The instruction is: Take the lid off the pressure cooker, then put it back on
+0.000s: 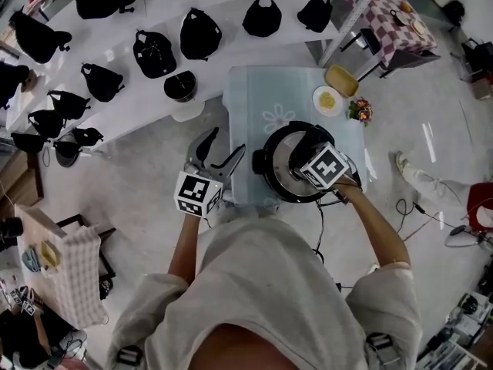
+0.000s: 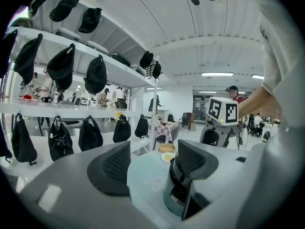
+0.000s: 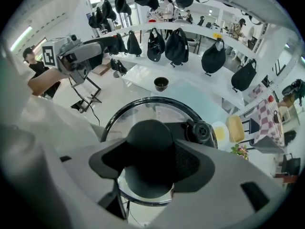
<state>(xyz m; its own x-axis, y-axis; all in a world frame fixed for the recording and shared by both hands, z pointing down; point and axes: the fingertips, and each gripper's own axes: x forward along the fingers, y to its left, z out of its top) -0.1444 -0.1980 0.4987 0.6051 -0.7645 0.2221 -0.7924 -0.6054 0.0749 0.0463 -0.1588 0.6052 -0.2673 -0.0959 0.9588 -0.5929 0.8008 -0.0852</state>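
Right gripper view: right hand-held gripper (image 3: 152,162) clamps the knob (image 3: 149,136) of the lid (image 3: 143,109); left hand-held gripper (image 2: 152,163) has jaws apart, empty.

The pressure cooker (image 1: 266,168) stands on the near right of the table (image 1: 253,99). Your right gripper (image 3: 150,162) is above it, the lid knob (image 3: 148,136) between its jaws. Your left gripper (image 1: 223,149) is left of the cooker, with the plate (image 1: 327,100) and basket (image 1: 341,80) behind it.

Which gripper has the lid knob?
The right gripper: its jaws clamp the black lid knob. The left gripper is open and empty, beside the pressure cooker.
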